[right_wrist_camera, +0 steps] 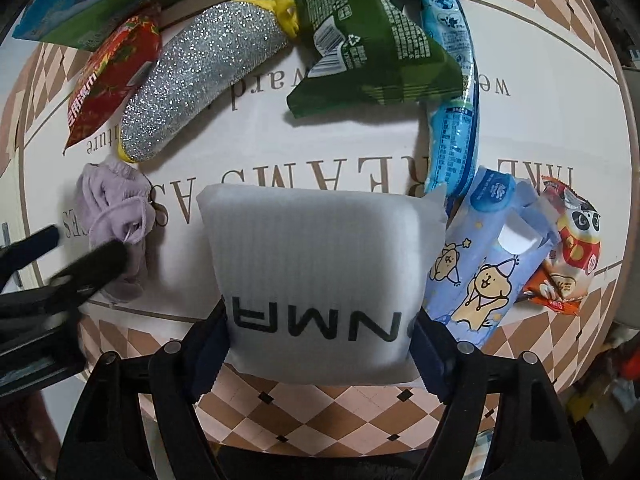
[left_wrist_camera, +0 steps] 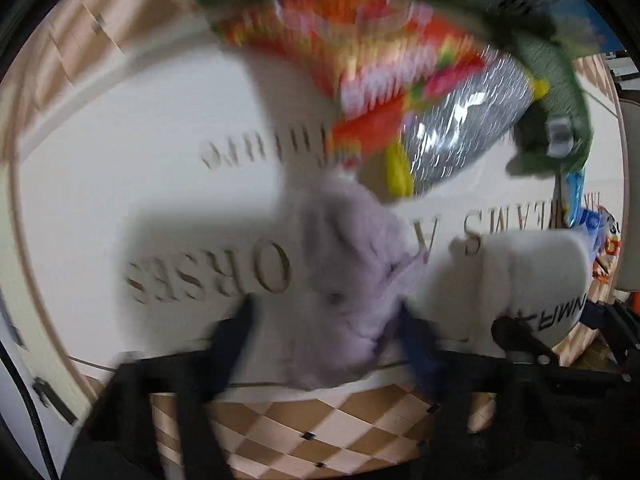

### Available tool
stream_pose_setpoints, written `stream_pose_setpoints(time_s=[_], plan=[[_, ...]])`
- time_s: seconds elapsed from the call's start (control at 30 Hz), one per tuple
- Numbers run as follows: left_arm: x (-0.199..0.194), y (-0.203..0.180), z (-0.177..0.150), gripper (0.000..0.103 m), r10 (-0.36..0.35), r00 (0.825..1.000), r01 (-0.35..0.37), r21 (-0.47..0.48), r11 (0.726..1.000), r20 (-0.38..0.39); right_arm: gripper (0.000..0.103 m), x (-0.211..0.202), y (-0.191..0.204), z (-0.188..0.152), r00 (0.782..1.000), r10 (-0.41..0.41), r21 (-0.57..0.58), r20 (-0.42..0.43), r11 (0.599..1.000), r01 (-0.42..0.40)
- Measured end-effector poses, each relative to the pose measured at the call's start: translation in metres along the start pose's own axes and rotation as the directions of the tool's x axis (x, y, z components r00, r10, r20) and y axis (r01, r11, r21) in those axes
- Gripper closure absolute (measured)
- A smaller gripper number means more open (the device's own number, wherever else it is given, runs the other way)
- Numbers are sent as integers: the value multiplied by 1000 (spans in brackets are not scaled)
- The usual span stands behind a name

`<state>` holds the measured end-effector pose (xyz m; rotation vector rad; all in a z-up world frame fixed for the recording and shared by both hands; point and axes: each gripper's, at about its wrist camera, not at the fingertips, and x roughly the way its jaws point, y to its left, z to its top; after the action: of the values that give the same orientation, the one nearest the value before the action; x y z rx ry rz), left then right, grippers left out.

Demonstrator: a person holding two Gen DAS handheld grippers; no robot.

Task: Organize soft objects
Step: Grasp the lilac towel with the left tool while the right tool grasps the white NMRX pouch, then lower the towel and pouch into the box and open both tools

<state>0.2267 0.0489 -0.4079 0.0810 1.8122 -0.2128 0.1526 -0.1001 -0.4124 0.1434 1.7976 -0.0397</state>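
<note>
A crumpled lilac cloth (left_wrist_camera: pixel 356 276) lies on the round table; it also shows at the left of the right wrist view (right_wrist_camera: pixel 116 208). My left gripper (left_wrist_camera: pixel 326 316) is open, its fingers either side of the cloth's near end; this view is blurred. My right gripper (right_wrist_camera: pixel 320 320) is shut on a white pillow-like pack (right_wrist_camera: pixel 320 264) printed with black letters, also seen in the left wrist view (left_wrist_camera: pixel 532 272). A silver glitter banana-shaped plush (right_wrist_camera: pixel 200 80) with yellow ends lies behind the cloth.
Snack packs lie around: a red bag (right_wrist_camera: pixel 108 76), a green bag (right_wrist_camera: pixel 368 40), a blue tube pack (right_wrist_camera: pixel 456 92), a blue tissue pack with cartoon dogs (right_wrist_camera: pixel 488 256) and a panda snack bag (right_wrist_camera: pixel 568 248). The table's checkered rim (right_wrist_camera: pixel 320 412) is nearest me.
</note>
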Motion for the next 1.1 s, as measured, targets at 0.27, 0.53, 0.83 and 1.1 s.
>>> stream_pose_setpoints(time_s=[0.27,0.53,0.83,1.1], plan=[[-40,-6,-41,65,-8,991,21,-97,995,131,35,-7,-11,-17,999,33,0,38,999,-33],[-183,-33,-19,65,-136,928,180,-97,979,345,35,-105,-19,-25,964,194,-132,184,976,-171],[-235,-18,153,65,-210,916,273,-149,950,340,35,-261,-39,160,909,139,-218,392,974,-55],[-164,-25,282,65,-269,947,302,-203,932,175,35,-212,-25,312,952,78,-205,295,979,-17]])
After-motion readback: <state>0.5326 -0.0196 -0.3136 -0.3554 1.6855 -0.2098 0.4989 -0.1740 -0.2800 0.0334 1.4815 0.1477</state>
